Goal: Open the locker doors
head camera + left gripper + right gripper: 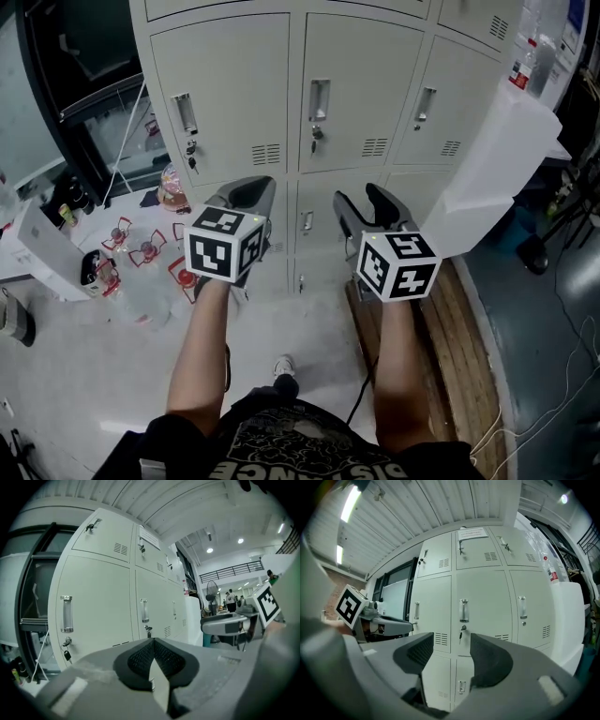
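Note:
A bank of pale grey lockers (361,89) stands in front of me, every door in view shut. Each door in the middle row has a vertical metal handle (319,98), and keys (192,157) hang from the locks of the left and middle doors. My left gripper (247,194) is held short of the lockers with its jaws shut on nothing. In its own view the left gripper (153,641) points toward the left door handle (67,614). My right gripper (364,201) is open and empty. In the right gripper view, the right gripper (452,644) faces the middle door handle (463,610).
A white slanted panel (506,159) leans at the lockers' right end, above a wooden platform (459,328). Bottles and red clutter (141,251) lie on the floor at the left, beside a black-framed window (94,103). People (230,598) stand far off in the hall.

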Demonstrator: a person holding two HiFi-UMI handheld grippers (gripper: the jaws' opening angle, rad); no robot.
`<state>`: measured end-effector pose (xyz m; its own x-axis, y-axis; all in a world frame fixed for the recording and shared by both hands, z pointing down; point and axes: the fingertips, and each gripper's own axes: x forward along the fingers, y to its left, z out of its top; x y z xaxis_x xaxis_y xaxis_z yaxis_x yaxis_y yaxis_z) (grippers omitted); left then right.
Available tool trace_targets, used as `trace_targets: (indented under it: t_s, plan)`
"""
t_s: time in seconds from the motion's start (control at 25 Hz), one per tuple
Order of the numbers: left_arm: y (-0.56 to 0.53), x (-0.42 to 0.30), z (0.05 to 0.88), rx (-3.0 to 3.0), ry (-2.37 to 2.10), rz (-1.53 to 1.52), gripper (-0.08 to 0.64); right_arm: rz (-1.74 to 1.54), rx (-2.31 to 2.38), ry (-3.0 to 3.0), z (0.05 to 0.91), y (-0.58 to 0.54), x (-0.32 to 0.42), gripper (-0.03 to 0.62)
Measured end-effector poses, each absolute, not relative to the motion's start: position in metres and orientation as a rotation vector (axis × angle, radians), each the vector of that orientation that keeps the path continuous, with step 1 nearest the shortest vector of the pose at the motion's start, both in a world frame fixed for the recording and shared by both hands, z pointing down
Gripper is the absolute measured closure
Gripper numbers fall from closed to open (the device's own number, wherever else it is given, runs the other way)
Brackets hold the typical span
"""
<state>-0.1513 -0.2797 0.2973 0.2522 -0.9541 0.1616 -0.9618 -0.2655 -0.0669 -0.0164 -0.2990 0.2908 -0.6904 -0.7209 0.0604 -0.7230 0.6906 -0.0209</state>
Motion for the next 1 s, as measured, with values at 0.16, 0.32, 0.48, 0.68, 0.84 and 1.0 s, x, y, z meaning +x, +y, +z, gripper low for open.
trace_targets:
  t_s: [0.16, 0.32, 0.48, 0.68, 0.84, 1.0]
  plan:
    - [-0.313, -0.167, 0.296, 2.447, -1.88, 0.277, 0.56, 0.062, 1.199, -2.844, 0.287, -0.332, -0.036, 0.36]
    - [-0.341, -0.184, 0.294, 2.441, -1.884, 0.27, 0.56, 0.056, 1.188, -2.846, 0.285, -0.36, -0.054, 0.36]
    - [-0.364, -0.195, 0.293, 2.453, -1.877, 0.283, 0.56, 0.054, 1.181, -2.854, 0.281, -0.385, -0.072, 0.36]
    - [-0.386, -0.211, 0.292, 2.462, -1.871, 0.3, 0.56, 0.049, 1.168, -2.864, 0.274, -0.41, -0.094, 0.36]
    - [-0.398, -0.218, 0.292, 2.475, -1.86, 0.299, 0.56, 0.031, 1.146, -2.866, 0.268, -0.426, -0.112, 0.36]
    - [-0.408, -0.221, 0.294, 2.489, -1.836, 0.306, 0.56, 0.007, 1.124, -2.859, 0.267, -0.441, -0.127, 0.36]
